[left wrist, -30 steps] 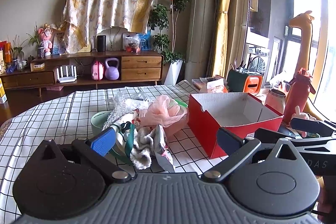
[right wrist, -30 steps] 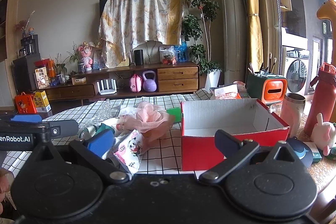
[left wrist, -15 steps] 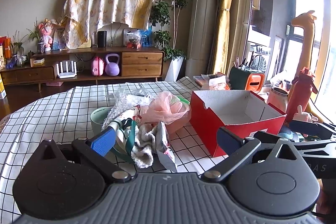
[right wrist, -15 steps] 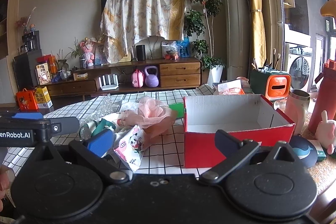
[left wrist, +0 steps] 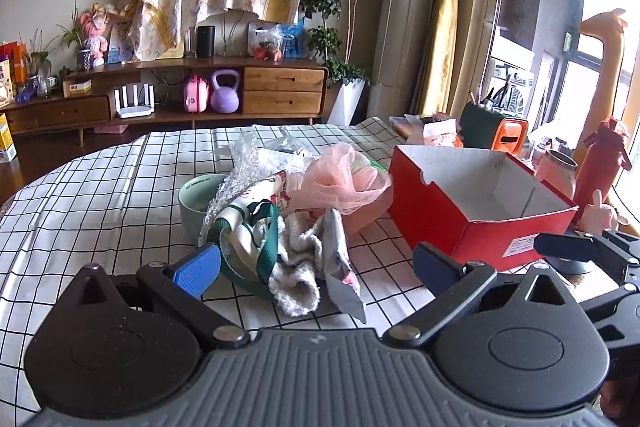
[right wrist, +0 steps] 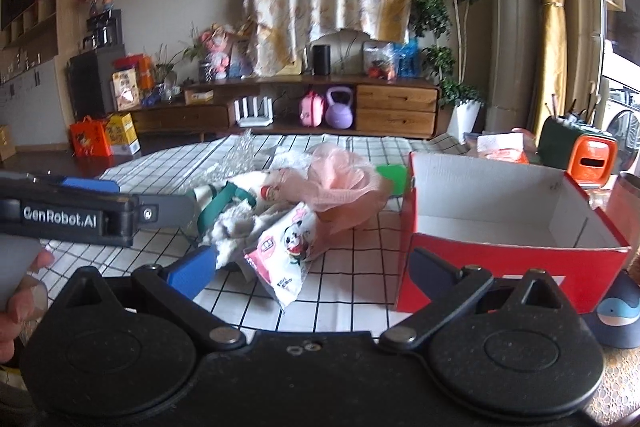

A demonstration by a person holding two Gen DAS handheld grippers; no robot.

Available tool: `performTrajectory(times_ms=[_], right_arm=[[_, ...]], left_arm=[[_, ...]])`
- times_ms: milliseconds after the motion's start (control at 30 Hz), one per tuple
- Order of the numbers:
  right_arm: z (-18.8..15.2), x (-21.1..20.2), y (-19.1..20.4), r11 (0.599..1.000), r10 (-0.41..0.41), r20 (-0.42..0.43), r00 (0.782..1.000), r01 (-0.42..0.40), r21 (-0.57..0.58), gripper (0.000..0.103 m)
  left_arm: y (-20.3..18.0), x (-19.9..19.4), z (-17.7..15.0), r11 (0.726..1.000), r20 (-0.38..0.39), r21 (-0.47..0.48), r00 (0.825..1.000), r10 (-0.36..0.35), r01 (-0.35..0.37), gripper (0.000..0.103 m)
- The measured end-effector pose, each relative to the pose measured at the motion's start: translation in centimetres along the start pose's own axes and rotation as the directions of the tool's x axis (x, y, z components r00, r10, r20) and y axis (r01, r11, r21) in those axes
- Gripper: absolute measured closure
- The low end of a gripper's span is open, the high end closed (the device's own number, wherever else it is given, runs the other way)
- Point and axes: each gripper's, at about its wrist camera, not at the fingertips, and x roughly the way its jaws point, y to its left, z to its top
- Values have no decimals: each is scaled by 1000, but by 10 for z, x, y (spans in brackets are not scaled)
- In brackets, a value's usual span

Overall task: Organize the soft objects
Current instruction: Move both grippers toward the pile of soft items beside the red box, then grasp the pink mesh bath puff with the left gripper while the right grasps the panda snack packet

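Observation:
A heap of soft things lies on the checked tablecloth point(left wrist: 100, 195): a pink mesh puff point(left wrist: 344, 183) point(right wrist: 344, 183), a white fluffy cloth point(left wrist: 296, 267) point(right wrist: 236, 223), a green-strapped printed pouch point(left wrist: 256, 227), a panda tissue pack point(right wrist: 288, 247) and bubble wrap point(left wrist: 240, 163). An open red cardboard box point(left wrist: 472, 211) point(right wrist: 508, 227) stands to the right of the heap, nothing in it that I can see. My left gripper point(left wrist: 316, 265) is open, just short of the heap. My right gripper point(right wrist: 312, 269) is open, facing the tissue pack and the box.
A pale green bowl point(left wrist: 196, 199) sits at the heap's left. Right of the box stand a red bottle point(left wrist: 600, 167), a steel cup point(right wrist: 624, 203), an orange-fronted holder point(right wrist: 592, 159) and a whale-print pad point(right wrist: 616, 315). The left gripper's body point(right wrist: 80, 215) crosses the right view's left side.
Both grippers have tilted down and moved closer to the heap and box, which sit lower and larger in view. Both jaws stay open.

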Motion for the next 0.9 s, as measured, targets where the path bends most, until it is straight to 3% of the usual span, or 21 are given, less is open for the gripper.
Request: performTrajectory(times_ms=[333,400,533,667,900], right_arm=[[-3,43,0,994,78,-83,993,-84,-73,12],[-3,53,0,991,96,-90,991,-103,-83,19],[-3,70,-1,986,108,-101,989,-120,-119,21],[-7,85,-2,980,125,-126,984,-142,-138,26],[-14,111,8,965,157,-167,973,-187,-182,35]], left_arm=[[6,36,8,999,-17,34,1000,16,-15,0],[3,46,15,999,-16,49,1000,10,-9,0],[-6,69,35,997,-15,83,1000,-7,8,0],[-11,102,58,995,-70,86,996,-47,53,0],[-23,161,84,995,-157,76,986,-51,64,0]])
